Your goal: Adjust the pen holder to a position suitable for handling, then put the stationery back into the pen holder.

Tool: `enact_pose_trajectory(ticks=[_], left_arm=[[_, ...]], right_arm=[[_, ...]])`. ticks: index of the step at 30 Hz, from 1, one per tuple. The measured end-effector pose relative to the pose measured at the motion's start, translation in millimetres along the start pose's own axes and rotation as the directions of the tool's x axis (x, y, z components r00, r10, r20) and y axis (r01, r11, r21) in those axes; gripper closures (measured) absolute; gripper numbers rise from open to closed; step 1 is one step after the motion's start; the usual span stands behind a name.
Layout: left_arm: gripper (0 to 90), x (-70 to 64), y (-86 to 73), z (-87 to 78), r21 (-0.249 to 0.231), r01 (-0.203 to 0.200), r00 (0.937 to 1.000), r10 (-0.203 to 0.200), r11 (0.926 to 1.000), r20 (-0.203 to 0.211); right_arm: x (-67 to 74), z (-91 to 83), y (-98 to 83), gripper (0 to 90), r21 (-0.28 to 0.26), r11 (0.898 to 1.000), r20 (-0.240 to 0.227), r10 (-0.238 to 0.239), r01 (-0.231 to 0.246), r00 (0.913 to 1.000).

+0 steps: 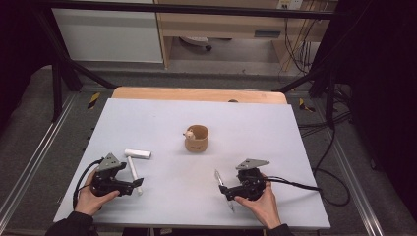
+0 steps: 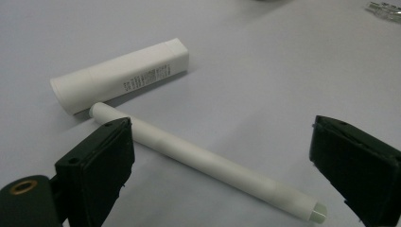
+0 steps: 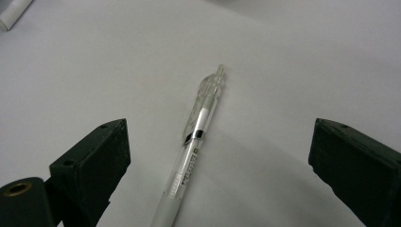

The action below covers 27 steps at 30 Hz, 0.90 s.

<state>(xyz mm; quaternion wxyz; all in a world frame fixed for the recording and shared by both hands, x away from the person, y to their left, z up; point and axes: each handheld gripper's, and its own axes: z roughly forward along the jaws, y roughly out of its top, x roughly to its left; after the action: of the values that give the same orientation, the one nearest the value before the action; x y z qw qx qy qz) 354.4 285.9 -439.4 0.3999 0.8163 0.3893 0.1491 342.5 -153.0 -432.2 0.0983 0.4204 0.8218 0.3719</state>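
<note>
The light is even and soft from above, bright on the table (image 1: 162, 123), dark at the room's edges. Between the right gripper (image 3: 217, 161) jaws the clear pen (image 3: 196, 146) looks sharp, with weak shadow beside it; the near jaws are slightly blurred.

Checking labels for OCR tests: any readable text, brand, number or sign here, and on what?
None can be read.
White tube: block of small dark print along its side, too small to read.
Clear pen: dark lettering on the barrel, blurred.
Wooden cup: dark mark on the front, too small to read.
White pen: no print seen.
</note>
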Motion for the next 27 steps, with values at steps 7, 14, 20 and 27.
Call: enact_pose_trajectory(ticks=[7,14,20,27], left_arm=[[7.4,-0.1,0.2,0.2,0.001,-0.001,1.0000,0.001,1.0000,0.000],[7.4,-0.3,0.1,-0.7,-0.001,0.000,1.0000,0.000,1.0000,0.001],[7.3,-1.0,0.3,-0.9,0.000,0.000,1.0000,0.000,1.0000,-0.001],[7.4,-2.1,0.7,-0.8,0.002,-0.005,1.0000,0.005,1.0000,-0.002]], right_arm=[[7.4,-7.4,-7.9,16.8,0.015,1.000,-0.001,-0.017,0.017,0.9999],[14.5,-7.6,-16.4,34.4,0.033,0.999,0.022,-0.015,0.015,0.9996],[20.5,-9.3,-24.0,50.6,0.027,1.000,0.022,-0.006,0.005,0.9997],[25.3,-7.7,-31.8,65.1,0.032,0.999,0.011,-0.018,0.018,0.9998]])
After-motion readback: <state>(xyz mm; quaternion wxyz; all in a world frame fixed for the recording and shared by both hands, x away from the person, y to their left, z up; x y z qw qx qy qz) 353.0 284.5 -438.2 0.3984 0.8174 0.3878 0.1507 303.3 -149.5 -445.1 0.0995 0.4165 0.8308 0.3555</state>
